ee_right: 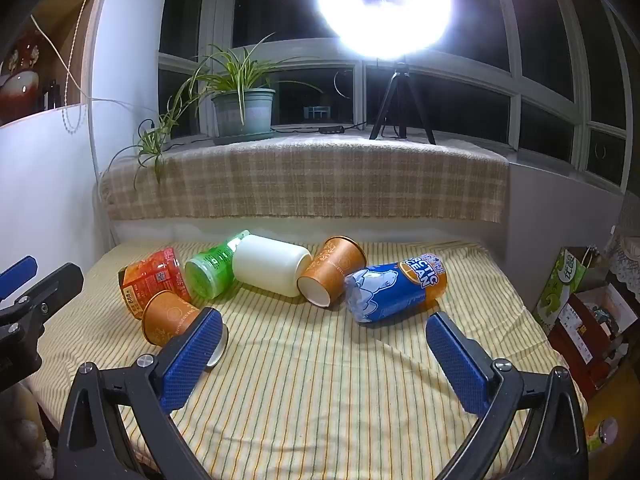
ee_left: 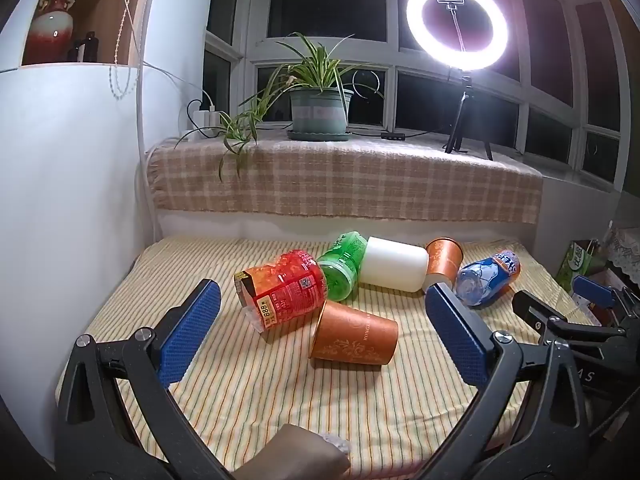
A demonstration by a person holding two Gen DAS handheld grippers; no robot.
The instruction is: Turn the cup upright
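While your left gripper (ee_left: 322, 330) and right gripper (ee_right: 324, 354) fingers gaped empty, the near orange paper cup (ee_left: 354, 340) lying on its side looked light and crushable, best pinched gently across its midwall.

Warm stripes and bright labels under white light

The bed cover (ee_left: 280, 392) is pale yellow with thin orange and green stripes; two cups, near (ee_left: 354, 340) and far (ee_left: 444, 258), are orange with gold scrollwork, beside a red jar (ee_left: 284, 288), green jar (ee_left: 344, 264), white cup (ee_left: 394, 264) and blue-orange can (ee_left: 486, 276). The tongs (ee_left: 322, 328) have blue pads on black arms; the sill blanket (ee_left: 344, 180) is tan-cream plaid.
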